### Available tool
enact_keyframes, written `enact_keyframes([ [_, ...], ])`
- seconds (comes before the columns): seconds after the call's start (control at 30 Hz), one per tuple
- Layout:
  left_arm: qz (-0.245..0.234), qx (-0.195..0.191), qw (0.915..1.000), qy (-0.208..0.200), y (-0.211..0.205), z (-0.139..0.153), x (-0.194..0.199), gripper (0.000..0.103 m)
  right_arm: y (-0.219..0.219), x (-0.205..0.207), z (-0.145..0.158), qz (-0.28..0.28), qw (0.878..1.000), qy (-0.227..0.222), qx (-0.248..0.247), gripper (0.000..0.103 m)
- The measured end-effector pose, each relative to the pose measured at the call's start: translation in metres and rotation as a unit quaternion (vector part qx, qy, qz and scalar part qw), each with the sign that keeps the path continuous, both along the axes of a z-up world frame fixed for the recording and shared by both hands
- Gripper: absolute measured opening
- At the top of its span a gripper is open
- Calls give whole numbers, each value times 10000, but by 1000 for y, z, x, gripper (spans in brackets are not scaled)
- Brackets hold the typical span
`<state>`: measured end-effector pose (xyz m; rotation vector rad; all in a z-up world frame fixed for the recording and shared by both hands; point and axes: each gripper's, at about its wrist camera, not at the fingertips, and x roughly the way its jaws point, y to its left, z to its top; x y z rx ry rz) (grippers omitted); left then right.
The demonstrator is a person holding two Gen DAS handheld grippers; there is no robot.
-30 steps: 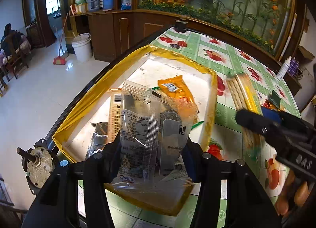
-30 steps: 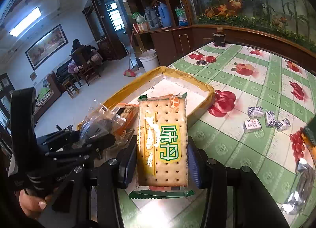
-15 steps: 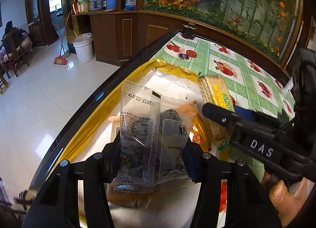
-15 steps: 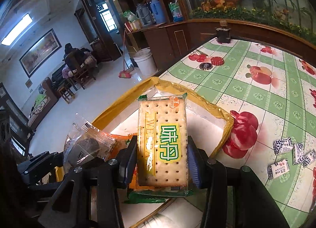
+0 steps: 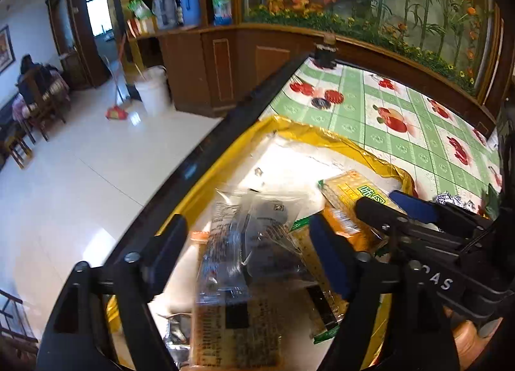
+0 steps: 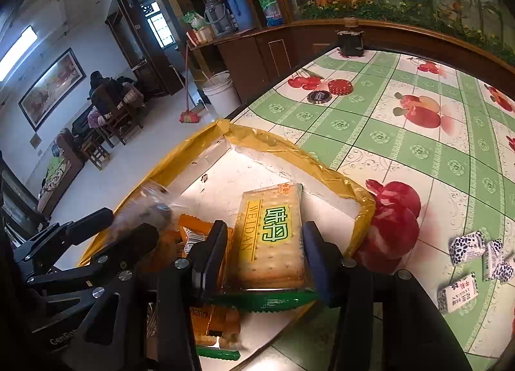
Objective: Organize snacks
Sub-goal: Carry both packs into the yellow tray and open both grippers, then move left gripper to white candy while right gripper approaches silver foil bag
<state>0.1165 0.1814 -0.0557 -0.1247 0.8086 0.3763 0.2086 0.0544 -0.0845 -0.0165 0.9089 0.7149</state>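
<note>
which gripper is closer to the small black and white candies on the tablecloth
Right. The right gripper, jaws opening around the cracker pack, sits over the yellow tray, candies just beyond. The left gripper is further over, across the tray.

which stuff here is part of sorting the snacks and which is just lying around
Part of the job:
- yellow-rimmed tray
- cracker pack, between the opening right gripper jaws
- clear-wrapped snack, between the opening left gripper jaws
- small wrapped candies on the tablecloth

Just lying about:
- white bucket
- broom
- blue jug
</note>
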Motion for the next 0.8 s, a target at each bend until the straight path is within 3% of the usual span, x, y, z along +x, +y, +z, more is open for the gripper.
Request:
enact_keyframes([
  [0.03, 13, 42, 10000, -77, -1, 3, -5, 84, -4, -3, 3, -26, 10000, -58, 2, 55],
  [0.1, 30, 89, 9997, -219, -3, 9, -14, 84, -12, -10, 11, -94, 9997, -239, 4, 69],
  [0.23, 74, 178, 9989, -425, -12, 19, -34, 84, -35, -28, 25, -184, 9986, -478, 96, 69],
  [0.47, 5, 15, 9986, -520, -30, 27, -47, 84, -100, -61, 33, -601, 9961, -534, 376, 71],
  [0.8, -368, 33, 9979, -537, -81, 31, -53, 84, -212, -95, 14, -1606, 9856, -387, 357, 72],
])
